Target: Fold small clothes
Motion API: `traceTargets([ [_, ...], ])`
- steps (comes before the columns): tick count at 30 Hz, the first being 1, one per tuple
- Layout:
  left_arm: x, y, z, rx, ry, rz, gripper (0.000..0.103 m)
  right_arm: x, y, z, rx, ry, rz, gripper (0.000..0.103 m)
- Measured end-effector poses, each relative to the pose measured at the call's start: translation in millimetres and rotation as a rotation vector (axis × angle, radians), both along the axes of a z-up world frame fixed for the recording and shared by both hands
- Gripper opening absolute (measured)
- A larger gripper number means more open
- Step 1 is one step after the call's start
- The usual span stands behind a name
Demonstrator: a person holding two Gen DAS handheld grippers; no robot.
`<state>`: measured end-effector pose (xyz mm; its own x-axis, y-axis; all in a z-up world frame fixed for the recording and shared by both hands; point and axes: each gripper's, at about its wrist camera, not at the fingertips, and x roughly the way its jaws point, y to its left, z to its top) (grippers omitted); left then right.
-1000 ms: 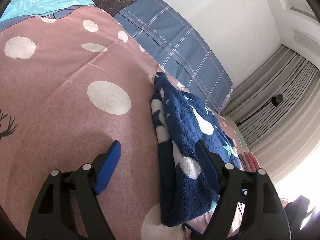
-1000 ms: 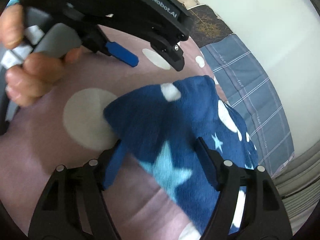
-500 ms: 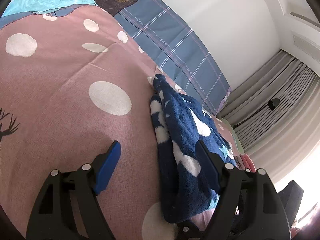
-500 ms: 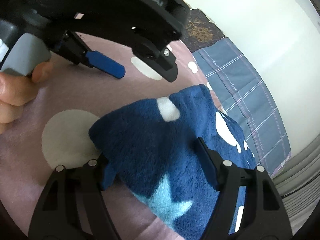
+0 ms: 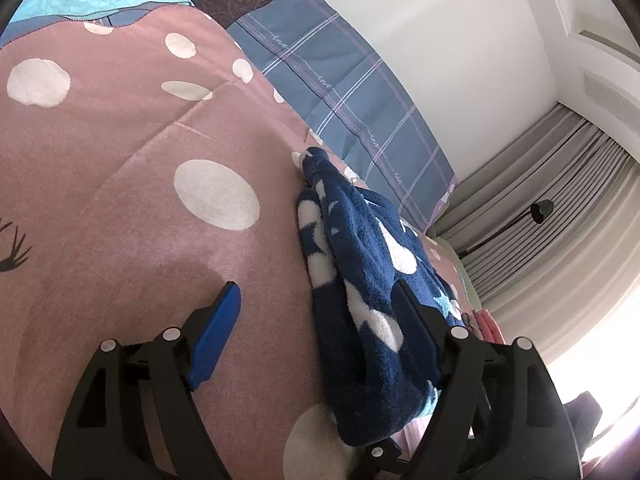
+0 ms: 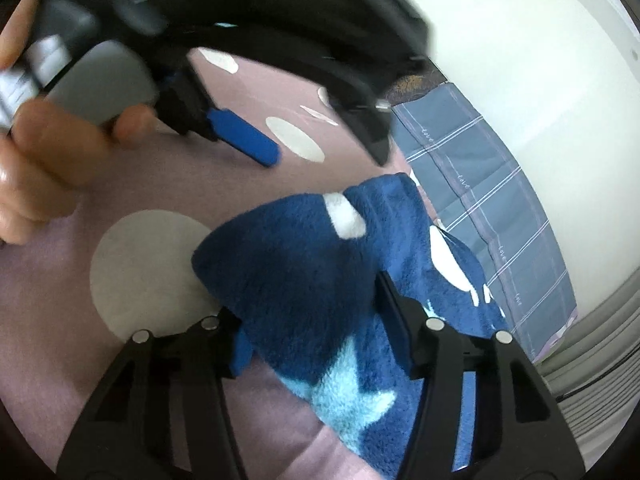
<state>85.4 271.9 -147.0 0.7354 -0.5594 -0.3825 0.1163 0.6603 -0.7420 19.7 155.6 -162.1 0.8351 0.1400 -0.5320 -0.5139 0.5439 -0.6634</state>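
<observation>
**Inspector:** Where does the garment lie relative to the grippers?

**Assessor:** The navy fleece garment, patterned with white spots and pale stars, lies bunched on the pink spotted bedspread. In the left wrist view it sits ahead and to the right of the left gripper; its long axis runs away from the camera toward the wall. The right finger overlaps the cloth's near edge; the left finger stands over bare bedspread.

**Inspector:** State of that gripper?

**Assessor:** Jaws wide apart, nothing held.

**Inspector:** And the other?

**Assessor:** The right gripper has its fingers spread to either side of the garment's near corner, the cloth lying between them. The gap is wide and I see no pinching, so I judge it not clamped. It appears the nearer of the two to a grasp.

**Inspector:** Anything else in that view?

**Assessor:** The left gripper crosses the top of the frame, blurred, held by a person's hand.

**Inspector:** Surface and room?

**Assessor:** A soft bed. A blue checked sheet runs along the far side against the white wall; grey curtains and a black lamp stand at the right, with strong light beyond.
</observation>
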Motion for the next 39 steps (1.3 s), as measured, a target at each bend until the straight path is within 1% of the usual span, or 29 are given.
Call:
traceTargets([
  [2,5.7,-1.4,1.0,-0.023,-0.004,-0.025,0.079,-3.0,0.7,0.0,0.007,-0.005,-0.002,0.057],
  [4,17.8,-3.8,3.1,-0.061,0.014,-0.074,0.079,-1.6,-1.7,0.5,0.020,0.002,-0.002,0.057],
  [6,33.4,-4.5,3.1,-0.129,0.062,-0.114,0.079,9.1,-5.0,1.2,0.035,0.021,0.000,0.057],
  [7,39.7,-4.5,2.6,-0.158,0.085,-0.123,0.079,5.5,-4.8,2.2,0.043,0.029,-0.002,0.057],
  [8,48.7,-6.2,3.0,-0.174,0.112,-0.146,0.078,4.4,-4.4,3.1,0.045,0.030,-0.003,0.057],
  [9,56.4,-8.7,4.1,-0.175,0.128,-0.168,0.078,4.7,-4.9,3.5,0.047,0.030,-0.003,0.058],
  [12,87.2,-20.6,6.4,-0.137,0.178,-0.236,0.078,4.3,-6.1,4.6,0.049,0.030,-0.007,0.058],
  [14,109.3,-30.1,5.7,-0.083,0.212,-0.257,0.077,6.1,-6.2,4.6,0.054,0.038,-0.008,0.058],
  [15,118.1,-34.6,5.4,-0.057,0.224,-0.265,0.075,6.4,-6.5,5.0,0.055,0.042,-0.009,0.058],
  [17,135.4,-45.8,4.2,-0.025,0.239,-0.309,0.072,10.5,-7.7,6.7,0.062,0.055,-0.011,0.058],
  [19,145.3,-55.4,2.8,0.006,0.234,-0.341,0.070,21.4,-13.1,7.6,0.074,0.068,-0.012,0.058],
  [20,149.3,-60.6,2.8,0.029,0.229,-0.352,0.065,23.7,-14.2,7.4,0.078,0.074,-0.012,0.058],
  [21,152.2,-64.2,2.2,0.041,0.228,-0.360,0.056,25.2,-15.7,8.5,0.088,0.076,-0.014,0.056],
  [22,154.4,-67.0,1.3,0.049,0.226,-0.363,0.051,25.0,-16.7,9.0,0.097,0.076,-0.015,0.052],
  [23,156.3,-69.3,-0.3,0.048,0.224,-0.361,0.043,25.1,-19.1,12.1,0.114,0.074,-0.016,0.048],
  [24,157.1,-70.3,-1.1,0.042,0.222,-0.356,0.037,24.5,-22.4,17.0,0.138,0.072,-0.014,0.041],
  [25,157.3,-70.2,-1.0,0.039,0.217,-0.351,0.036,22.8,-25.7,22.8,0.167,0.072,-0.015,0.036],
  [27,154.4,-72.0,5.3,0.061,0.190,-0.341,0.030,21.6,-38.4,41.7,0.263,0.089,-0.030,0.032],
  [28,152.0,-73.3,11.7,0.078,0.169,-0.336,0.029,23.6,-47.3,53.1,0.319,0.105,-0.042,0.030],
  [30,147.7,-74.9,25.3,0.088,0.140,-0.328,0.028,26.6,-69.9,80.2,0.437,0.127,-0.065,0.029],
  [32,145.5,-77.5,42.2,0.086,0.110,-0.326,0.028,25.6,-88.0,100.2,0.501,0.120,-0.082,0.028],
  [34,145.0,-82.1,58.7,0.081,0.082,-0.336,0.028,27.7,-107.9,115.7,0.554,0.105,-0.103,0.027],
  [37,145.0,-98.7,89.3,0.092,0.040,-0.352,0.028,25.1,-140.4,138.5,0.662,0.099,-0.142,0.027],
  [39,144.5,-115.0,110.3,0.103,0.013,-0.367,0.028,23.9,-174.9,151.2,0.761,0.110,-0.177,0.026],
])
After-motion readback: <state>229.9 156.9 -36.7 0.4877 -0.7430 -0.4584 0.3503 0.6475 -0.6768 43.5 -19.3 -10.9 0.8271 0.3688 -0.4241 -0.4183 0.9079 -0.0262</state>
